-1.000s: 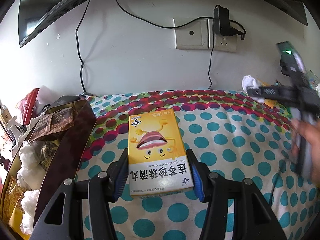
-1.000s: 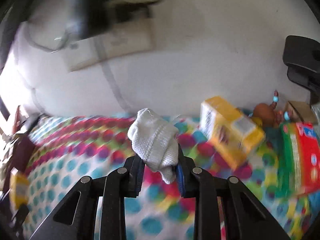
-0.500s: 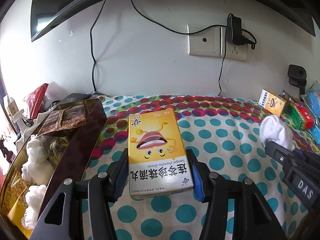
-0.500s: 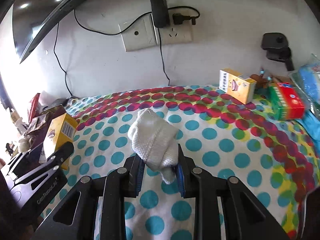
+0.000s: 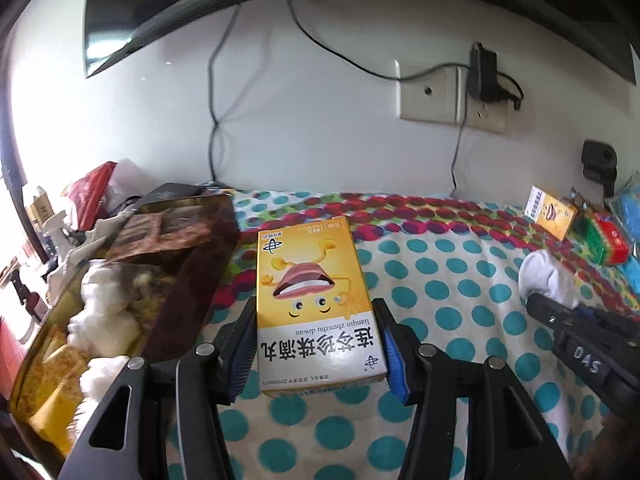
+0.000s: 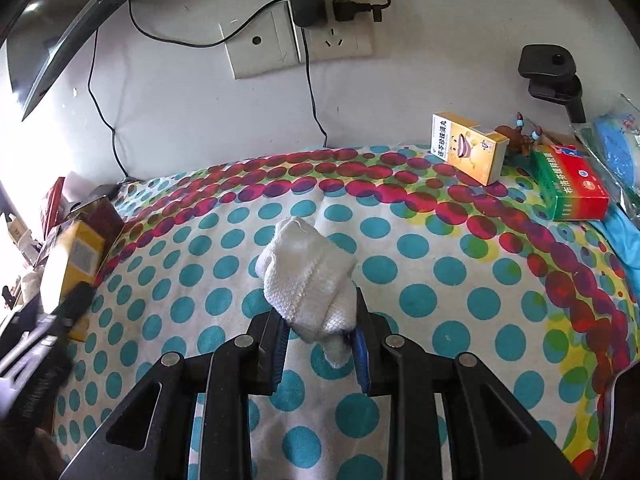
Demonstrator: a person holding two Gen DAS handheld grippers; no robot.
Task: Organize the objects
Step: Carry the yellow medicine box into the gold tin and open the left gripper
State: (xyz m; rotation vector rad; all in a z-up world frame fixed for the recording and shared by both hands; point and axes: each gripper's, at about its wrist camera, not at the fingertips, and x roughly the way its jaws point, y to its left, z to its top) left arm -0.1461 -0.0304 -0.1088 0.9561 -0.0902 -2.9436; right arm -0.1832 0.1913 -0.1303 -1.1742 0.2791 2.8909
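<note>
My left gripper is shut on a yellow medicine box with a cartoon mouth, held above the polka-dot cloth beside an open metal tin. My right gripper is shut on a rolled white sock, held over the middle of the cloth. The sock and the right gripper also show at the right of the left wrist view. The yellow box shows at the left of the right wrist view.
The tin holds white socks and packets. A second yellow box and a green and red box stand at the back right by blue packets. Wall sockets with a charger and cables hang behind.
My right gripper has swung down from near the wall with the sock and now hovers low over the middle of the cloth. My left gripper keeps its hold on the yellow box beside the tin.
</note>
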